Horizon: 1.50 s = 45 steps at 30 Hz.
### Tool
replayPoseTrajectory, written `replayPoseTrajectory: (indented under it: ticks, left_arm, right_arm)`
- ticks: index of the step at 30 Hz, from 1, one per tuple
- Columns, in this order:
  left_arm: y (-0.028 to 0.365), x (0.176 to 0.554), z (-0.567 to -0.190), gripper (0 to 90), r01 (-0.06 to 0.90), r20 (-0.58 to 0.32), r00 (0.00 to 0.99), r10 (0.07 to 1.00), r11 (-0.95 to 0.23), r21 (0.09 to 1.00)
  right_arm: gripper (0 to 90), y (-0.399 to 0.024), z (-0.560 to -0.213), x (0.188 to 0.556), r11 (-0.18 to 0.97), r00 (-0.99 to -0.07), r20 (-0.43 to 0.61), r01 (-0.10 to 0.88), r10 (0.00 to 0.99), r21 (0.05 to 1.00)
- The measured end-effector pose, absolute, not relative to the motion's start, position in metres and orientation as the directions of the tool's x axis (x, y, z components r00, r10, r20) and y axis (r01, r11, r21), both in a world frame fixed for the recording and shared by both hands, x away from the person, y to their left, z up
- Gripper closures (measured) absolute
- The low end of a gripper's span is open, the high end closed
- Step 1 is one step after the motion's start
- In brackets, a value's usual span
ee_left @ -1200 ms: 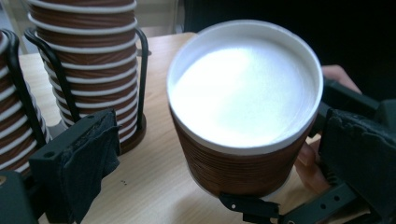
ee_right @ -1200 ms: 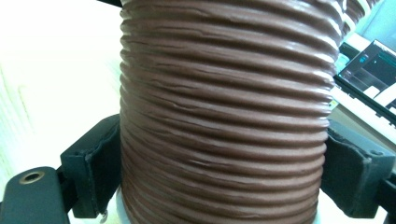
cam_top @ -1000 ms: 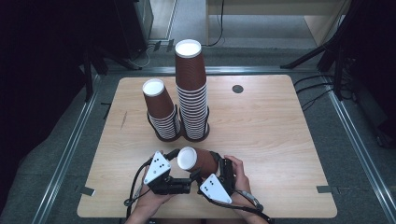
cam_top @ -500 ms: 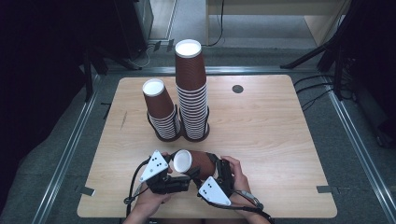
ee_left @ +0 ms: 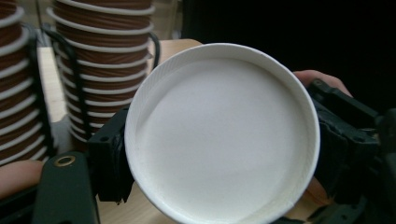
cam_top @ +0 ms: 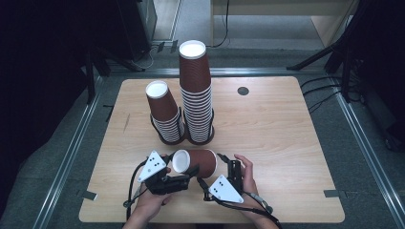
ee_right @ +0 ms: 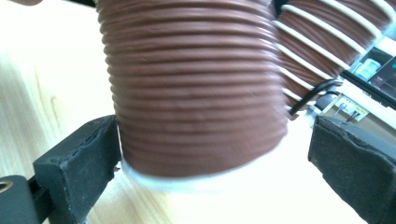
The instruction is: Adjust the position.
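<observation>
1. While I look down from the high view, my left gripper (cam_top: 184, 175) and my right gripper (cam_top: 224, 167) sit close together near the front edge of the table (cam_top: 286, 143). A single brown cup (cam_top: 198, 161) lies on its side between them, its white open mouth turned toward my left gripper. Behind it stand a short stack of cups (cam_top: 165, 114) and, just beside it, a tall stack of cups (cam_top: 196, 90), each in a black wire holder.

2. Along my left gripper's (ee_left: 205, 154) own jaws, the cup's (ee_left: 224, 140) white inside faces me, wide and round. My jaws have just been closing and now clamp the cup at its rim, one black jaw against the left edge and the other against the right. Both stacks (ee_left: 102, 60) rise behind on the left.

3. Along my right gripper's (ee_right: 210, 168) jaws, the cup's (ee_right: 196, 88) ribbed brown wall hangs between them with its white bottom edge nearest me. These jaws have just been opening: the left pad sits right at the cup's side, though I cannot tell if it touches, and the right pad stands clearly apart, so they grip nothing. A stack of cups (ee_right: 322, 42) shows at the upper right.
</observation>
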<state>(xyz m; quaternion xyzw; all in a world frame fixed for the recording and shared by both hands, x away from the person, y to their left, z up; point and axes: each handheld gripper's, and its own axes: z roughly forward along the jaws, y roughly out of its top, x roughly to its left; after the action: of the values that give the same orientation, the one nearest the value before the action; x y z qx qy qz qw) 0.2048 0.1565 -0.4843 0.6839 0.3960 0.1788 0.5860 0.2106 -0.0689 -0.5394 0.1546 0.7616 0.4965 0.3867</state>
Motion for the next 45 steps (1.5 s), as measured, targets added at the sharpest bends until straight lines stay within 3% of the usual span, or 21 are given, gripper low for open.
replayPoseTrajectory:
  ticks: [5, 12, 19, 22, 31, 37, 45]
  left_arm:
    - [0.159, 0.203, -0.485, 20.8, 0.284, -0.188, 0.593, 0.783, 0.015, 0.959]
    - [0.161, 0.205, -0.493, 20.9, 0.251, -0.162, 0.576, 0.801, 0.016, 0.968]
    - [0.167, 0.206, -0.498, 20.8, 0.218, -0.228, 0.566, 0.792, 0.123, 0.968]
    - [0.167, 0.207, -0.498, 20.8, 0.208, -0.218, 0.559, 0.800, 0.119, 0.971]
    - [0.164, 0.207, -0.501, 20.7, 0.184, -0.187, 0.562, 0.806, 0.099, 0.978]
    - [0.166, 0.209, -0.500, 20.8, 0.186, -0.211, 0.550, 0.808, 0.128, 0.974]
    - [0.165, 0.210, -0.501, 20.7, 0.178, -0.216, 0.558, 0.801, 0.139, 0.974]
  right_arm:
    - [1.8, -0.075, -0.535, 0.213, 0.414, -0.647, -0.385, -0.117, 0.658, 0.903]
    - [1.8, -0.086, -0.531, 0.222, 0.322, -0.624, -0.222, 0.049, 0.749, 0.946]
    - [1.9, -0.090, -0.528, 0.228, 0.199, -0.599, -0.045, 0.194, 0.799, 0.961]
    - [5.5, -0.091, -0.528, 0.228, 0.126, -0.593, 0.041, 0.238, 0.804, 0.963]
    - [0.0, -0.095, -0.524, 0.227, -0.052, -0.485, 0.239, 0.367, 0.841, 0.929]
    - [0.0, -0.096, -0.519, 0.229, -0.231, -0.398, 0.424, 0.448, 0.814, 0.864]
    - [0.0, -0.086, -0.516, 0.226, -0.493, -0.306, 0.730, 0.574, 0.611, 0.654]
